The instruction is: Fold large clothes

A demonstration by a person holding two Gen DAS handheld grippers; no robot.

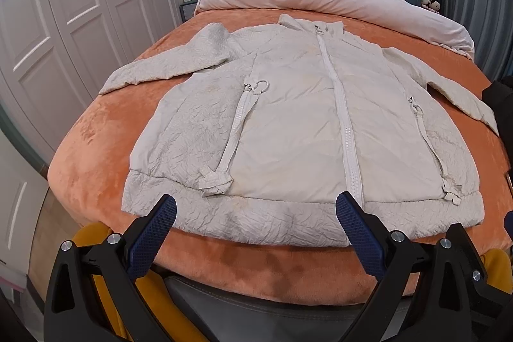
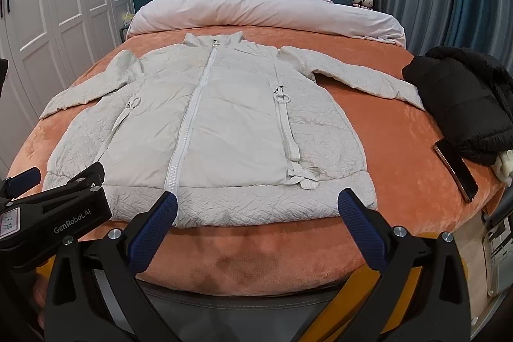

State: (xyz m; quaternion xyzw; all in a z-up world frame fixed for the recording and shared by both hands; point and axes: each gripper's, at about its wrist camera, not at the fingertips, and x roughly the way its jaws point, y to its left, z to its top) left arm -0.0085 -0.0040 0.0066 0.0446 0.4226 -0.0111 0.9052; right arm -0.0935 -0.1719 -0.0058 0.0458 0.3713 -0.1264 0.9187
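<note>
One black jacket (image 2: 465, 101) and phone (image 2: 455, 170) (right wrist view only) beside white coat (image 2: 208, 130).

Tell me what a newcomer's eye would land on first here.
First, the white jacket spread flat, zipped and face up, sleeves out, across the orange bed cover. Next, the black coat heaped at the bed's right edge, a phone beside it. Both grippers, left and right, hang open near the hem.
</note>
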